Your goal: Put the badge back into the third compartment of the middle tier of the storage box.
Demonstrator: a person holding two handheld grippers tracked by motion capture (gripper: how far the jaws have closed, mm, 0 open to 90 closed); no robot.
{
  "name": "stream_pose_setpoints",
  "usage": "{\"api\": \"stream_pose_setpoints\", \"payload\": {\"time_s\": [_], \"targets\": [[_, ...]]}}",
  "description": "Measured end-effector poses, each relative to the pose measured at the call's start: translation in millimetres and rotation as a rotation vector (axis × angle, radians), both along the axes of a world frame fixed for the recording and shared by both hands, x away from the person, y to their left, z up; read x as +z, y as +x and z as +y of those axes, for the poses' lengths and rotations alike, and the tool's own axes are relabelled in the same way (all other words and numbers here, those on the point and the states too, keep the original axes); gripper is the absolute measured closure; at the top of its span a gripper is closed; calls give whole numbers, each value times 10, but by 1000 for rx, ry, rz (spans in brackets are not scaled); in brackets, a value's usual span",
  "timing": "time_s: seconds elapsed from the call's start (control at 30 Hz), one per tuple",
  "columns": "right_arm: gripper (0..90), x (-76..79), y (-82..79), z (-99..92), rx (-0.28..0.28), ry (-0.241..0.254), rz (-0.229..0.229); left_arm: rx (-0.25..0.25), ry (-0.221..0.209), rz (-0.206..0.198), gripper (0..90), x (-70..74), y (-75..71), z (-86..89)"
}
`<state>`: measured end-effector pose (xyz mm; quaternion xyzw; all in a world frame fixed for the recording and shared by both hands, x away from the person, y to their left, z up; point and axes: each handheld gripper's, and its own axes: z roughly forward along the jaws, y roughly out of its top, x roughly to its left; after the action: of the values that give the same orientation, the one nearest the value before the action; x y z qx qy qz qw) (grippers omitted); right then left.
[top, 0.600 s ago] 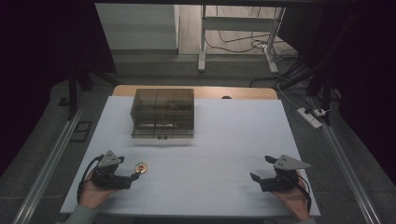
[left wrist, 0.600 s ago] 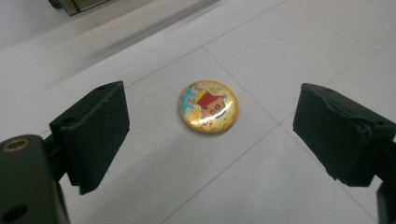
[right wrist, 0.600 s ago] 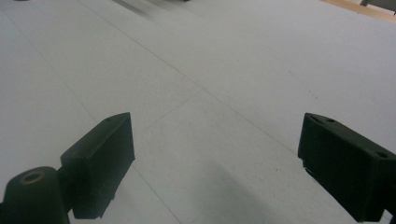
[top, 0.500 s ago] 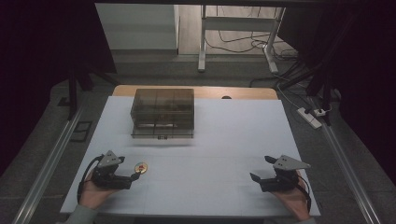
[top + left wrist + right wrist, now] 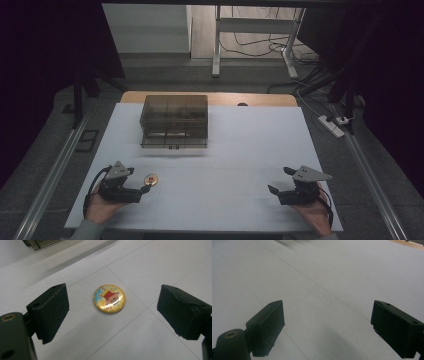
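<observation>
Left gripper (image 5: 113,315), jaws wide apart and holding nothing: two blocky black pads with a matte, slightly rough rubbery face, the right one frayed along its edge. A round badge (image 5: 109,298) lies flat on the tabletop (image 5: 155,270) ahead of the jaws and roughly midway between them, clear of both pads; its domed face is glossy, golden-yellow, and printed with a cartoon figure in red beside pale blue star shapes. In the high view the badge (image 5: 150,179) sits just beyond the tips of the left gripper (image 5: 141,189). The tabletop is a smooth, matte white sheet crossed by thin straight seam lines. Right gripper (image 5: 327,327), jaws likewise spread and empty, with smooth rectangular black pads over bare white surface. Well beyond the jaws of both grippers stands a box (image 5: 174,121) of smoky, translucent brown plastic, rectangular, with a flat top.
</observation>
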<state>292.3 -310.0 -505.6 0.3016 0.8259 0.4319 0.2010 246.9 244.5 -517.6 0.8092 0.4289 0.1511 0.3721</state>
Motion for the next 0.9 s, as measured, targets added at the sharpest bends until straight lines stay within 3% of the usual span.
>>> {"api": "stream_pose_setpoints", "payload": {"time_s": [0.53, 0.9], "targets": [[121, -2, 7, -6, -6, 13, -3, 1, 3, 2, 110, 9, -3, -5], [124, -2, 10, -4, -10, 12, 2, -25, 31, -3, 110, 138, 14, -40]]}}
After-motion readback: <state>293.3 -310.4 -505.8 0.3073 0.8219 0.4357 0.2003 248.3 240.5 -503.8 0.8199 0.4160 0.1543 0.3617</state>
